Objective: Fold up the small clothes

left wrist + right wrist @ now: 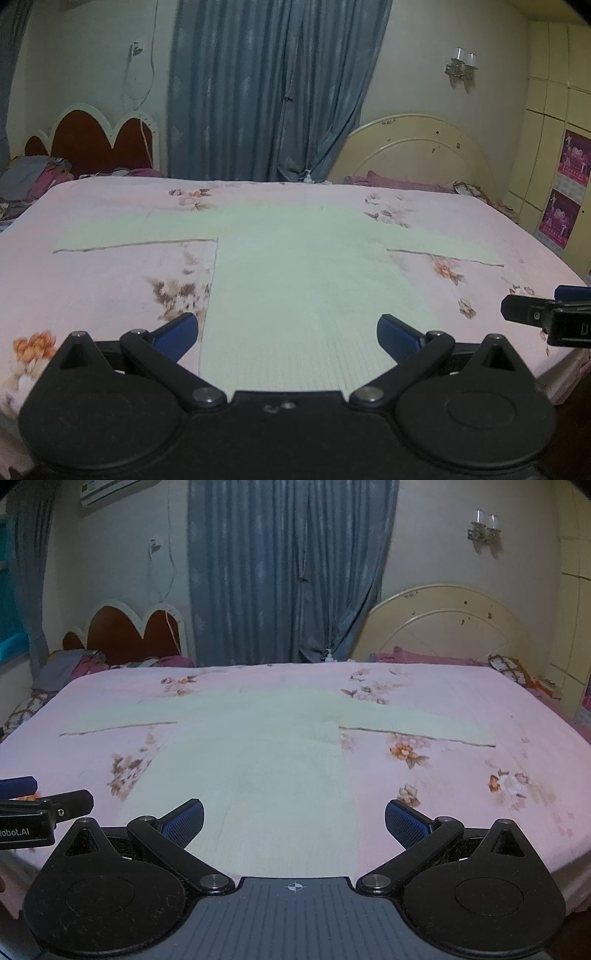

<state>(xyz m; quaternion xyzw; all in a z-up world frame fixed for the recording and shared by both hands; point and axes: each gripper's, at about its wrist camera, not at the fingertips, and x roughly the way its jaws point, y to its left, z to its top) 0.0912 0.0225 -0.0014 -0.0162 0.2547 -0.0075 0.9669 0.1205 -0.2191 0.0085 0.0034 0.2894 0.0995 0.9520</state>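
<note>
A pale green long-sleeved top (295, 266) lies flat on the pink floral bedsheet (110, 280), sleeves spread left and right, hem toward me. It also shows in the right wrist view (258, 760). My left gripper (288, 332) is open and empty, just above the hem, straddling the garment's near left part. My right gripper (294, 819) is open and empty above the hem's right part. Each gripper shows at the edge of the other's view: the right gripper (546, 314) and the left gripper (40, 805).
The bed's near edge runs just under both grippers. Two headboards (413, 151) and a blue curtain (266, 92) stand behind the bed. Piled clothes (33, 177) lie at the far left, pillows at the far right. A wardrobe (554, 147) stands on the right.
</note>
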